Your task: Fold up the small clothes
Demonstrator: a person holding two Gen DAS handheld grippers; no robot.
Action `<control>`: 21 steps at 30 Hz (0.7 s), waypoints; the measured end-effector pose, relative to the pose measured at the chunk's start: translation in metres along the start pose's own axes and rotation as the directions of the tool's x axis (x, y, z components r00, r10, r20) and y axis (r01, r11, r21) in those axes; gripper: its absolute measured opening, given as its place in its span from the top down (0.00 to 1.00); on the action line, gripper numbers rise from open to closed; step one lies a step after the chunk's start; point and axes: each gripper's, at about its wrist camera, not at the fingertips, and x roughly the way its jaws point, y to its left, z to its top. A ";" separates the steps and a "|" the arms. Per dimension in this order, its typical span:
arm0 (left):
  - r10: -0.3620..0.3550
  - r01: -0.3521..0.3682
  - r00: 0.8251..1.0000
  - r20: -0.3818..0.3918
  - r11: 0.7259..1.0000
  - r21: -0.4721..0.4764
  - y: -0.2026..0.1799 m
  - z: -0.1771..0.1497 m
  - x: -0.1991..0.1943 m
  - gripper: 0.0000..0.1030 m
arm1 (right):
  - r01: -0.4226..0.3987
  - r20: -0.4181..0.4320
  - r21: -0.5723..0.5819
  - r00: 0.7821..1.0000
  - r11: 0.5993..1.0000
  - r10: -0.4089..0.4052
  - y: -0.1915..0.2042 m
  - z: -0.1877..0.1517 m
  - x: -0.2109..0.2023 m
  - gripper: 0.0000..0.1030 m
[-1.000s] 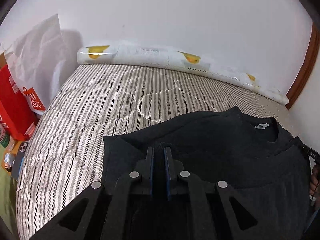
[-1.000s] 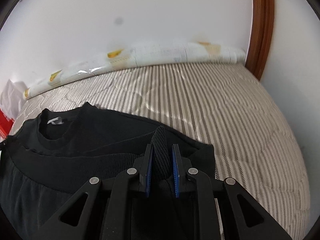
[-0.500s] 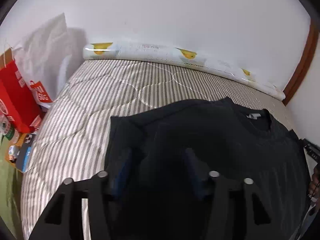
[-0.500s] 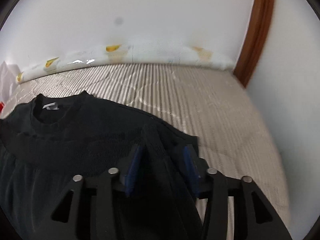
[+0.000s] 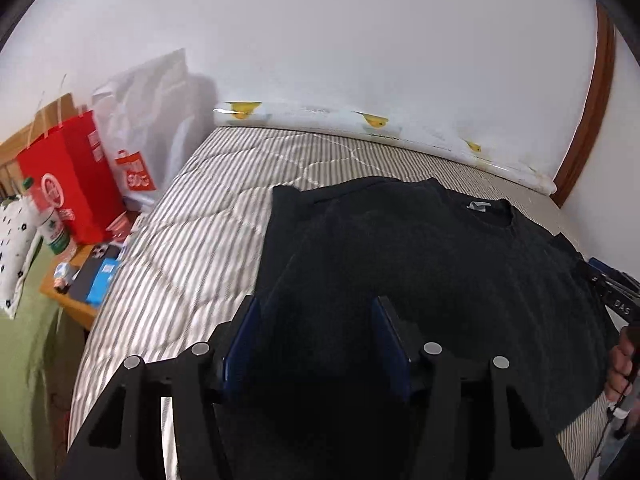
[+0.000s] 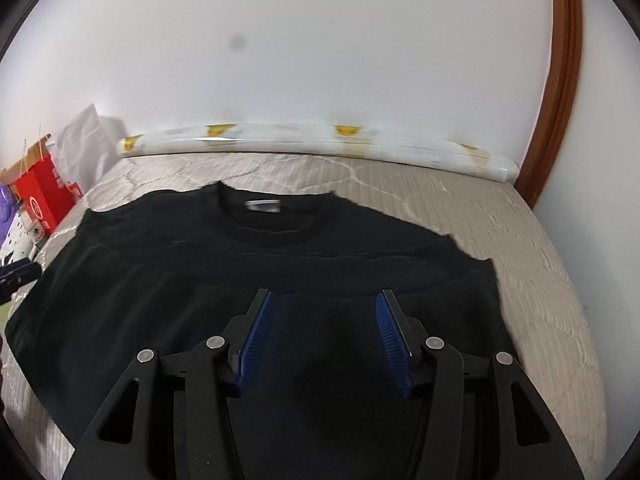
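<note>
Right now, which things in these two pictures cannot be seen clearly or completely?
- Black shirt: its lower hem is hidden in both wrist views by the open right gripper and left gripper.
- Neck label: too small and blurred to read.
- Items on the side table, left wrist view: too small to identify.

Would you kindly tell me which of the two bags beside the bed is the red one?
The red paper bag with string handles, standing farther from the mattress; the white plastic bag stands between it and the mattress.
</note>
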 end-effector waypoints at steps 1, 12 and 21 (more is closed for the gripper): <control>-0.002 0.002 1.000 -0.003 1.000 -0.010 0.005 -0.004 -0.004 0.46 | -0.013 0.001 0.002 1.000 1.000 0.013 0.011 -0.002 -0.001 0.49; -0.057 0.053 0.998 -0.039 0.993 -0.105 0.053 -0.070 -0.040 0.46 | -0.068 -0.085 0.011 0.994 0.998 0.068 0.074 -0.017 0.033 0.49; -0.195 0.179 0.979 -0.063 0.962 -0.205 0.062 -0.108 -0.047 0.46 | -0.029 -0.130 -0.016 0.991 0.999 0.027 0.078 -0.036 0.036 0.49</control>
